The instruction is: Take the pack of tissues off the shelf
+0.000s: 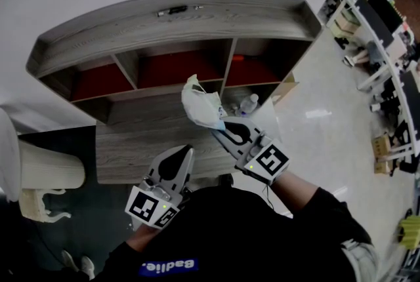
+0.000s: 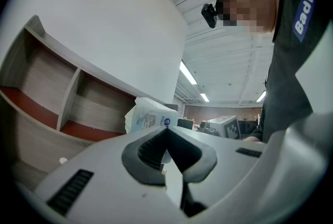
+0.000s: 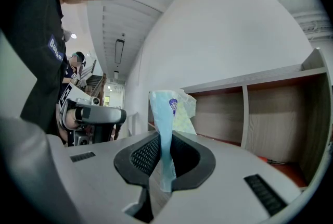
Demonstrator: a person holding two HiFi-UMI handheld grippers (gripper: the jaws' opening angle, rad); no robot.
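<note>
The pack of tissues (image 1: 201, 105), white and pale blue with a crinkled wrapper, hangs in the air in front of the wooden shelf unit (image 1: 170, 28), clear of its red-floored compartments. My right gripper (image 1: 222, 129) is shut on the pack's lower edge; in the right gripper view the thin blue flap (image 3: 165, 158) is pinched between the dark pads and the pack (image 3: 170, 110) stands up above them. My left gripper (image 1: 189, 151) sits lower left, jaws together and holding nothing. In the left gripper view its tips (image 2: 166, 130) meet, with the pack (image 2: 147, 116) beyond them.
A plastic bottle (image 1: 249, 103) and a cardboard box (image 1: 286, 86) stand by the shelf's lower right. A small dark object (image 1: 173, 10) lies on the shelf top. A white draped thing (image 1: 46, 172) is at the left. Office desks (image 1: 384, 38) line the far right.
</note>
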